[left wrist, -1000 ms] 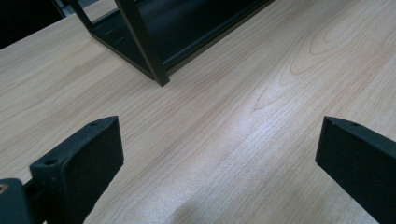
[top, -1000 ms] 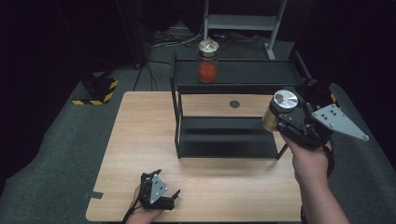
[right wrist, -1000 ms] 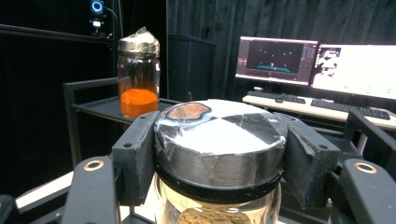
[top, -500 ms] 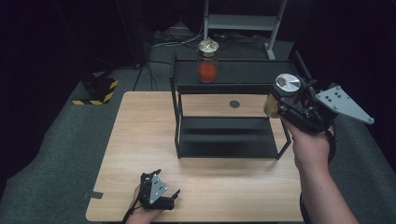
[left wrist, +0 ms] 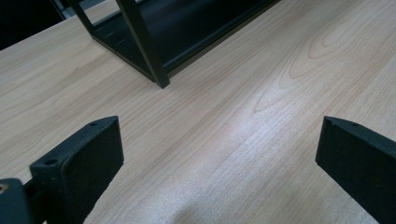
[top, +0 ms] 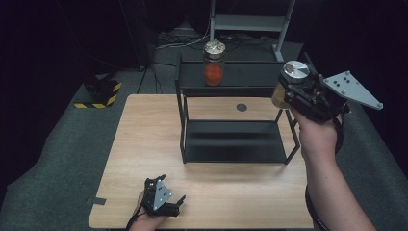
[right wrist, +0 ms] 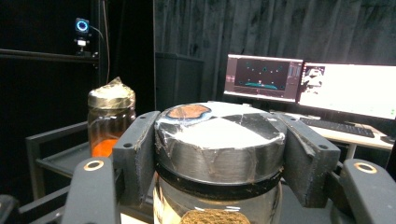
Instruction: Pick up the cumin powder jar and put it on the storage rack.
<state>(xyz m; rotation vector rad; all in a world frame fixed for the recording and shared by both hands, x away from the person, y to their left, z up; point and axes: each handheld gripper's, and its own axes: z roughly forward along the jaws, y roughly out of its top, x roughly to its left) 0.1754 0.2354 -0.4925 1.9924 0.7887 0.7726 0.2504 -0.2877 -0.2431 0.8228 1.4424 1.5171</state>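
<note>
A: What changed just now?

B: My right claw [top: 292,85] came up and in from the surface's right edge, clamped on the silver-lidded jar [top: 294,73]. It's now level with the rack's [top: 231,79] top shelf, at its right end.

A: So it's going up there?

B: Likely, beside the orange-filled jar [top: 213,62] standing at the shelf's middle. Not set down yet.

A: Left claw [top: 169,204]?

B: Spread wide, holding nothing, resting at the surface's near edge, unmoved.

Silver-lidded jar [right wrist: 219,149] clamped in the tool [right wrist: 219,158], orange-filled jar [right wrist: 111,122] behind.
</note>
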